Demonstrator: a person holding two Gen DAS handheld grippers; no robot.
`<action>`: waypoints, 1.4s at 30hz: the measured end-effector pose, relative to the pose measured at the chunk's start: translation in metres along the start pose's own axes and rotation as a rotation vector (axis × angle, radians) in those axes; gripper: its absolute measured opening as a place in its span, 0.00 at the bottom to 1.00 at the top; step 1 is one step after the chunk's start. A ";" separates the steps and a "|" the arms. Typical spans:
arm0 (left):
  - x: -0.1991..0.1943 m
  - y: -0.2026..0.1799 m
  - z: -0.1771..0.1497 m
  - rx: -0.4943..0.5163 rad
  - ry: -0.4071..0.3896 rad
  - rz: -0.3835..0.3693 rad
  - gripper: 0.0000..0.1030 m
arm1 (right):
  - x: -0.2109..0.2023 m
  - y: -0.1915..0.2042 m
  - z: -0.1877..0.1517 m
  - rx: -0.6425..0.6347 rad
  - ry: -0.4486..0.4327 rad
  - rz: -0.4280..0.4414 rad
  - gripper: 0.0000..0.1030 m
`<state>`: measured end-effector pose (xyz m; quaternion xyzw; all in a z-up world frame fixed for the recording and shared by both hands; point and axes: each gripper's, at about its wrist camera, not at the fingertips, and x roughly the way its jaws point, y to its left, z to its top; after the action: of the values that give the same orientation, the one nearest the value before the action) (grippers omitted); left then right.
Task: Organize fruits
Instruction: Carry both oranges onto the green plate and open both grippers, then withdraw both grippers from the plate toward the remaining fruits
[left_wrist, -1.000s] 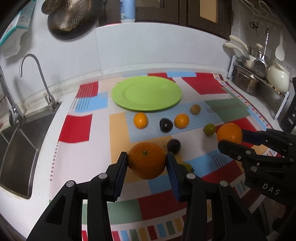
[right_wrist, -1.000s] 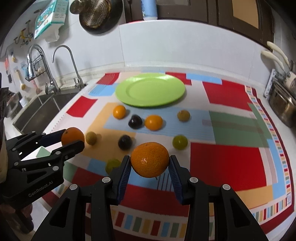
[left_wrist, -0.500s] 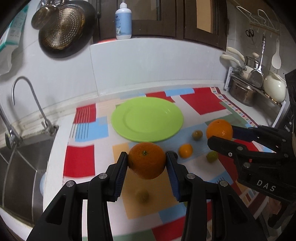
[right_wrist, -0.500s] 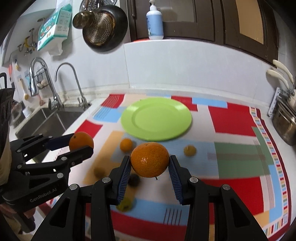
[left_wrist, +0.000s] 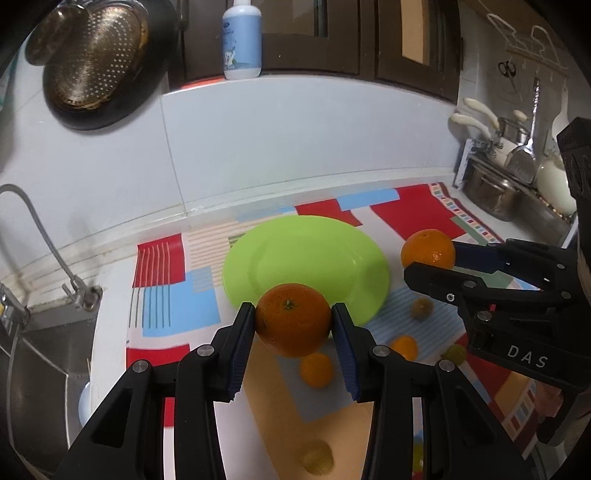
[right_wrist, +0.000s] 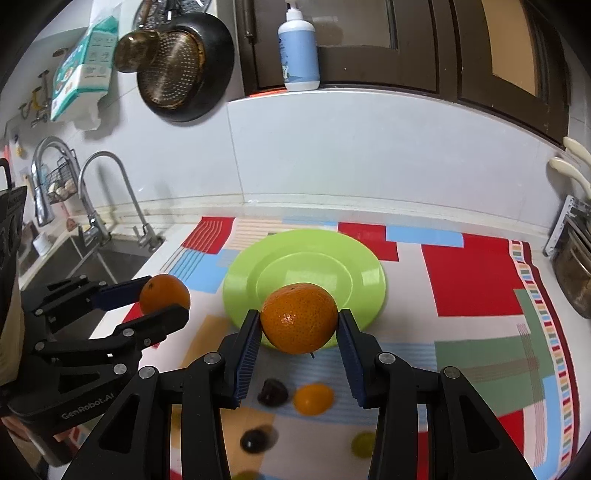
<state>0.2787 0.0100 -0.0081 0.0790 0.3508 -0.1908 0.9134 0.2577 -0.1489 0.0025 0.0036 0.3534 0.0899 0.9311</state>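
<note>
Kitchen counter under a patchwork mat (left_wrist: 417, 210) of red, blue and green blocks sets the scene. Each gripper is clamped on an orange held in the air: the left gripper (left_wrist: 293, 325) pinches one orange (left_wrist: 293, 318) between its blue pads, the right gripper (right_wrist: 299, 325) the other orange (right_wrist: 298, 316). Seen across, their bodies read "DAS" and "GenRobot.AI". Just beyond both fruits lies an empty lime-green plate (right_wrist: 365, 266). Below on the mat sit loose small fruits – a mandarin (right_wrist: 313, 398), a dark plum (right_wrist: 272, 392), blurred greenish ones. A blue-white pump bottle (right_wrist: 298, 51) – label unreadable – stands on the ledge; a colander (left_wrist: 96, 62) hangs left.
</note>
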 end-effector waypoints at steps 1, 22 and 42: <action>0.004 0.002 0.002 -0.001 0.003 0.000 0.40 | 0.005 -0.001 0.003 0.003 0.005 0.000 0.41; 0.100 0.020 0.015 -0.036 0.189 -0.029 0.40 | 0.106 -0.028 0.018 -0.001 0.218 0.041 0.41; 0.066 0.021 0.016 -0.019 0.130 0.031 0.61 | 0.087 -0.026 0.019 0.009 0.163 0.002 0.47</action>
<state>0.3421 0.0048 -0.0405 0.0882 0.4101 -0.1676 0.8922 0.3383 -0.1583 -0.0426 0.0007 0.4287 0.0890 0.8991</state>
